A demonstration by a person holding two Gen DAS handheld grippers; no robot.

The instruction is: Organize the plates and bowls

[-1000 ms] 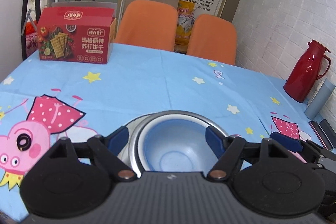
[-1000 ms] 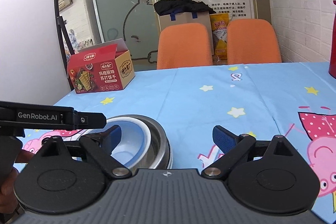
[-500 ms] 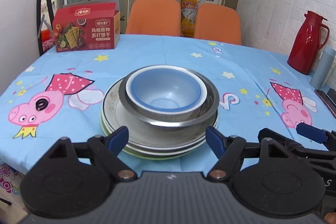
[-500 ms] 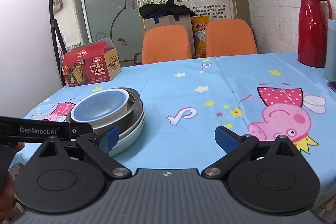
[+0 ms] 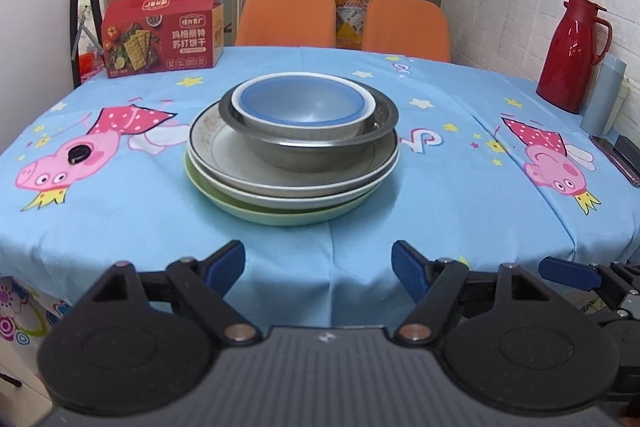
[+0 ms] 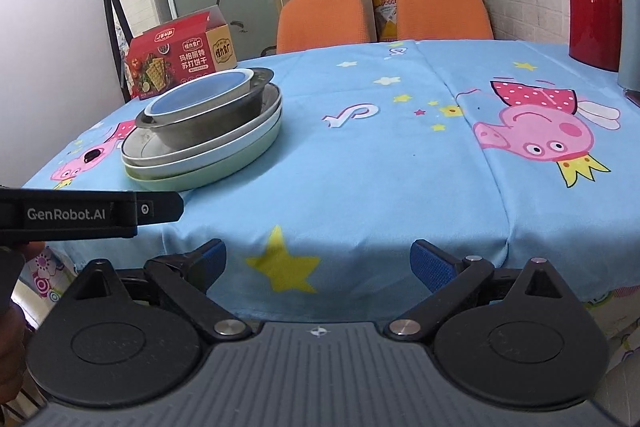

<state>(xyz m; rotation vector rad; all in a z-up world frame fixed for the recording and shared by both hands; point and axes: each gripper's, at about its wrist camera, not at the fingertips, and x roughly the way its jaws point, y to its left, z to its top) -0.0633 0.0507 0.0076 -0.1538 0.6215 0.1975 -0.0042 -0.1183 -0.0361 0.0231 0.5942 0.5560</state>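
A stack stands on the table: a blue-lined bowl (image 5: 304, 103) sits inside a steel bowl (image 5: 316, 151), on a white plate (image 5: 224, 151), on a green plate (image 5: 280, 217). The stack also shows in the right wrist view, with the blue bowl (image 6: 200, 95), steel bowl (image 6: 208, 131) and plates (image 6: 208, 167). My left gripper (image 5: 318, 265) is open and empty, off the table's front edge, facing the stack. My right gripper (image 6: 318, 263) is open and empty at the front edge, right of the stack.
A red cracker box (image 5: 160, 35) stands at the far left. A red thermos (image 5: 572, 51) and a grey-blue cup (image 5: 604, 95) stand at the far right, with dark flat items (image 5: 616, 155) near them. Two orange chairs (image 5: 288, 17) stand behind the table (image 5: 440, 187).
Both grippers have pulled back from the stack to beyond the table's front edge. The left gripper was right over the blue bowl; the stack now stands free.
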